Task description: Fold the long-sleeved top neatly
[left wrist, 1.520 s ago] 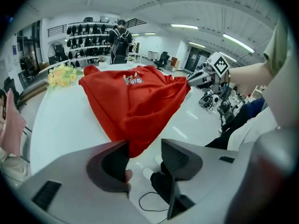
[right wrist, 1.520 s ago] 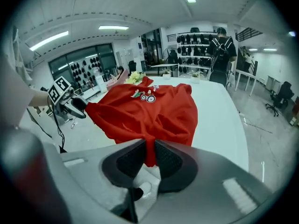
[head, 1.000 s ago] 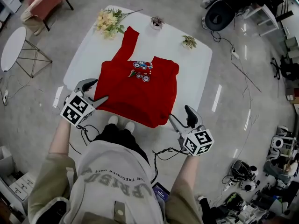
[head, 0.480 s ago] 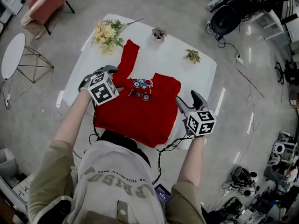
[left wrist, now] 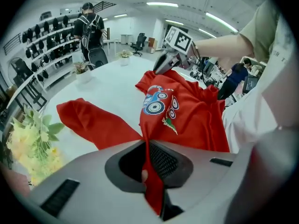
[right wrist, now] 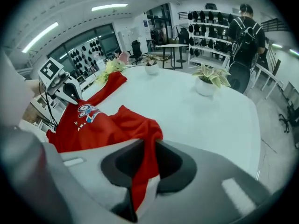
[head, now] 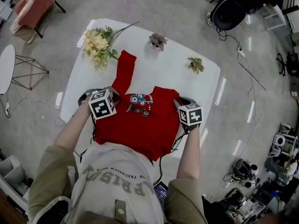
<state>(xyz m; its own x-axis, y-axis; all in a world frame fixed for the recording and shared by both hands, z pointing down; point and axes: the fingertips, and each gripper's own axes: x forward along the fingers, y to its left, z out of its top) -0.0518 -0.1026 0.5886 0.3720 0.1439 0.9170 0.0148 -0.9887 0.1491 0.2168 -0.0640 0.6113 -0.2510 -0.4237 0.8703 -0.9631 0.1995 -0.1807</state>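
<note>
Early yet: left gripper and right gripper, jaws just closed, pinch the red top at 9 and 3 o'clock; its sleeve lies unfolded toward 11.

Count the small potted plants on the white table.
2. One plant stands mid-way along the far edge of the table; the other plant stands nearer the far right corner. None appears hidden.

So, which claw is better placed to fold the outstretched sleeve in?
Left, probably. Both claws just closed on the red top; the left claw pinches it beside that sleeve, the right claw its far side.
</note>
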